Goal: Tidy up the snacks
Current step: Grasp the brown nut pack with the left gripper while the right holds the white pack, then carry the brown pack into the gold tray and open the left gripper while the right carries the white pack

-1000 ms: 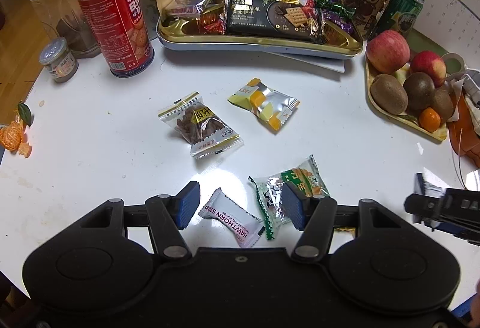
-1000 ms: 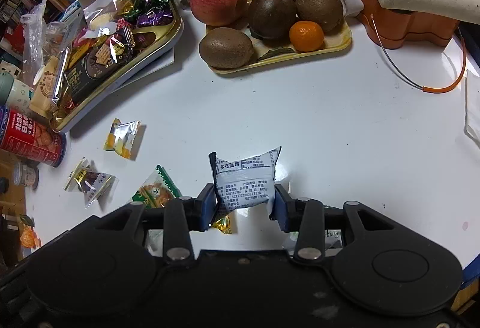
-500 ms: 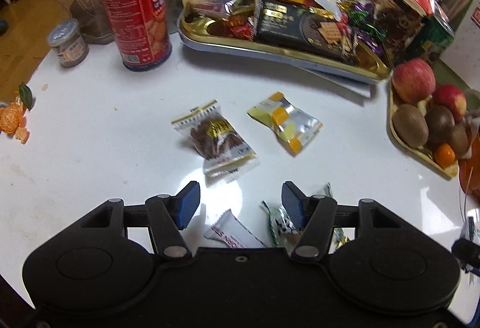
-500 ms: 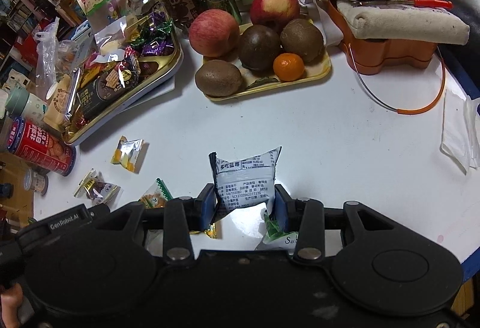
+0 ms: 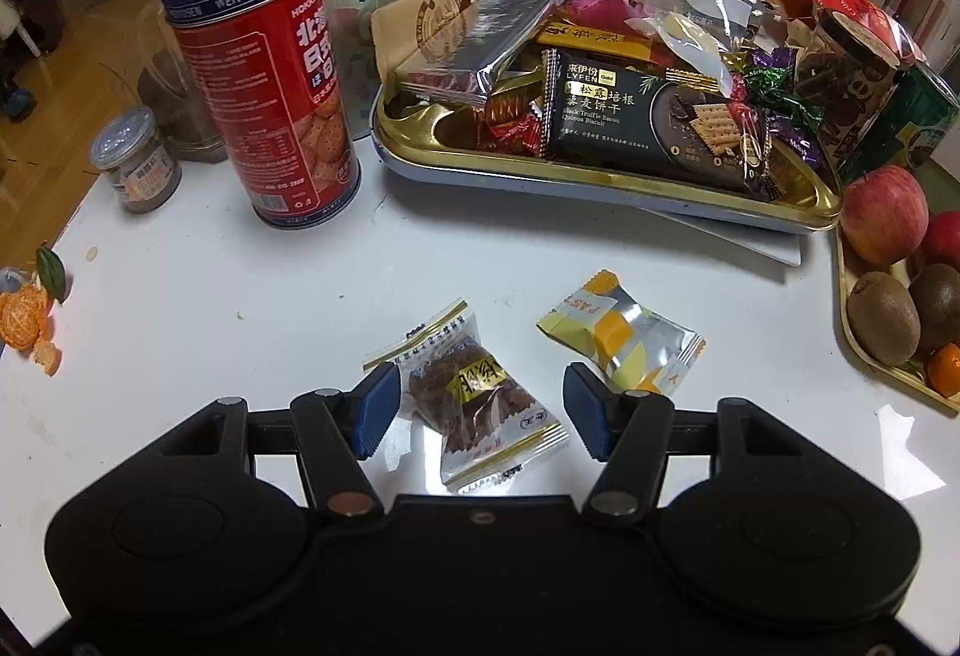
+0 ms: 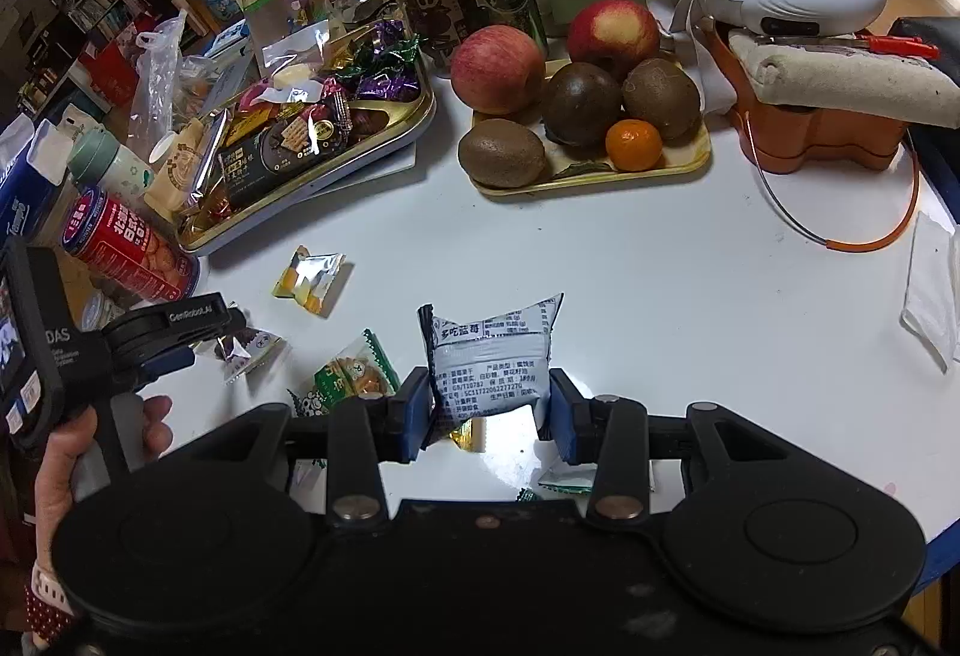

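The brown snack packet with gold-striped ends [image 5: 474, 392] lies on the white table between the blue pads of my left gripper [image 5: 480, 410], which is open and clear of it on both sides. A yellow-and-silver packet [image 5: 624, 338] lies just right of it. My right gripper [image 6: 489, 416] is shut on a white-and-blue printed packet [image 6: 489, 362], held upright above the table. Below it to the left lie a green packet [image 6: 354, 374] and the brown packet [image 6: 252, 347]. The gold tray [image 5: 600, 176] at the back is piled with snacks.
A red biscuit tin [image 5: 264, 80] and a small jar [image 5: 135, 164] stand left of the gold tray. A fruit tray [image 6: 600, 176] with apples and kiwis sits to its right, then an orange container [image 6: 822, 134]. Tangerine peel [image 5: 24, 314] lies at the table's left edge.
My left gripper has moved forward past the hawthorn strip and the green packet and now straddles the brown packet. My right gripper has risen with its packet still gripped.
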`<state>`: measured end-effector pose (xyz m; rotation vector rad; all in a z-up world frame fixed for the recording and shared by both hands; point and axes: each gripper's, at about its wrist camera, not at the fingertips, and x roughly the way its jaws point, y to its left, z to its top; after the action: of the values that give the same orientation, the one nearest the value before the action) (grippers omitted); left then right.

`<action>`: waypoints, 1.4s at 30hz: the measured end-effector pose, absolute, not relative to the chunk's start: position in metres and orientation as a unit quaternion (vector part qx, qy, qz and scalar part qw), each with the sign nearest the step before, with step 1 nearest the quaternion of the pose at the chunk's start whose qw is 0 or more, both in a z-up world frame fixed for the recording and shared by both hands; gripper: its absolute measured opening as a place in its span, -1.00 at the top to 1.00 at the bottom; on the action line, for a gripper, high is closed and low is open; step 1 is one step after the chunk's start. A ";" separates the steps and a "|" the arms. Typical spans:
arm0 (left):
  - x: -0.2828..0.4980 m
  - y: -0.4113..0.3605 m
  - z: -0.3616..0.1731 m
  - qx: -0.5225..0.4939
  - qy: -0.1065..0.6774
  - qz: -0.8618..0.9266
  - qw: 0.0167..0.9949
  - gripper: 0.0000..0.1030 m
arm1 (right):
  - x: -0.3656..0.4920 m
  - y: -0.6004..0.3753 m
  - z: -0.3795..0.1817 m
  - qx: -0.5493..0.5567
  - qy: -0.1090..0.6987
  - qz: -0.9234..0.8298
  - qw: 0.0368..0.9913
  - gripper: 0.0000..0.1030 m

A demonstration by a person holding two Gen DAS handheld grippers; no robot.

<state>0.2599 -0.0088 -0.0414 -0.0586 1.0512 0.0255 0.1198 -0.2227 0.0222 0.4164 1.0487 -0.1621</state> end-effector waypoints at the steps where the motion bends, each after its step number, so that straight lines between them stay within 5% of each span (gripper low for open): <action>1: 0.263 -0.010 -0.044 -0.024 0.504 0.015 0.863 -0.24 | 0.121 -0.223 0.022 0.197 0.498 -0.075 0.841 0.17; 26: 0.284 -0.004 -0.082 0.010 0.531 0.044 0.846 -0.27 | 0.129 -0.209 0.014 0.208 0.520 -0.050 0.827 0.17; 28: 0.282 -0.006 -0.082 0.013 0.528 0.039 0.848 -0.20 | 0.128 -0.210 0.014 0.209 0.520 -0.051 0.827 0.17; 30: 0.281 -0.005 -0.081 0.001 0.528 0.025 0.849 0.11 | 0.128 -0.212 0.015 0.212 0.518 -0.048 0.827 0.17; 42: 0.249 -0.012 -0.035 -0.015 0.535 0.028 0.844 0.12 | 0.129 -0.226 0.006 0.236 0.530 -0.069 0.812 0.17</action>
<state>0.2486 -0.0119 -0.0348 -0.0323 1.1285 0.0588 0.1291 -0.2256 0.0056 0.5039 1.1309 -0.1470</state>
